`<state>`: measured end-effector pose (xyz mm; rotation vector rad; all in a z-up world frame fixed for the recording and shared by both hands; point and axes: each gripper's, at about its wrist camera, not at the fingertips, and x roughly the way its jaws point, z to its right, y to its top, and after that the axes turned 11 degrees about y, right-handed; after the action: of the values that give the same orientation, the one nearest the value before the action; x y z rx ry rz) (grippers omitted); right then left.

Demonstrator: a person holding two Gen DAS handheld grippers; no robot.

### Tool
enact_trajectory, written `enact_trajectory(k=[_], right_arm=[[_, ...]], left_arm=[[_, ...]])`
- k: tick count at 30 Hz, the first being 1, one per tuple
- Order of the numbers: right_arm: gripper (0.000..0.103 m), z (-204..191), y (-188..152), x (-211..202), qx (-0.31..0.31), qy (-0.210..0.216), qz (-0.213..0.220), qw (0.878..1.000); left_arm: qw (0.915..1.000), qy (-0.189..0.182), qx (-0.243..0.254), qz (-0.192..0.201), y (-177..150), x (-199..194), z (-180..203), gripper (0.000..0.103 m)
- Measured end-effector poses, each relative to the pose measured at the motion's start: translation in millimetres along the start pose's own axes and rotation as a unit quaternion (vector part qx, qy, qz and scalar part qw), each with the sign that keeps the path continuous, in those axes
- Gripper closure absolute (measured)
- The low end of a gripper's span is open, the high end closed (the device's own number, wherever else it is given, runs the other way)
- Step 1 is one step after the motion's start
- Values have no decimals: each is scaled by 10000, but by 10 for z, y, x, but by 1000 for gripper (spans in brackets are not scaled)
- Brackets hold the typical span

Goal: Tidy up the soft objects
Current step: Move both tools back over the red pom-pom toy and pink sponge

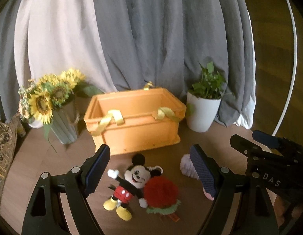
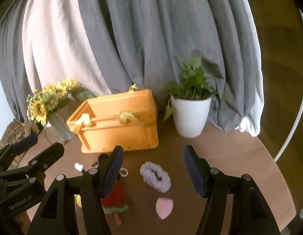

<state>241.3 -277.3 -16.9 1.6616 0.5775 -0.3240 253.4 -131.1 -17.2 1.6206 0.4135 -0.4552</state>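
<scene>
Wooden table backed by grey curtains.

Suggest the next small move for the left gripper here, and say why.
Probably lower the left gripper, open and empty, onto the Mickey plush lying between its fingers on the table. The orange crate just behind looks empty, ready to receive it.

Right gripper hangs spread above the lilac scrunchie (orange crate behind).
</scene>
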Motion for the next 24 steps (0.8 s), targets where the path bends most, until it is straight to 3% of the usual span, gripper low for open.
enact_trajectory(k=[24], right_arm=[[39, 180, -639, 356, 279, -171, -988, 9946]], left_arm=[[9945, -458, 143, -936, -658, 450, 168, 19]])
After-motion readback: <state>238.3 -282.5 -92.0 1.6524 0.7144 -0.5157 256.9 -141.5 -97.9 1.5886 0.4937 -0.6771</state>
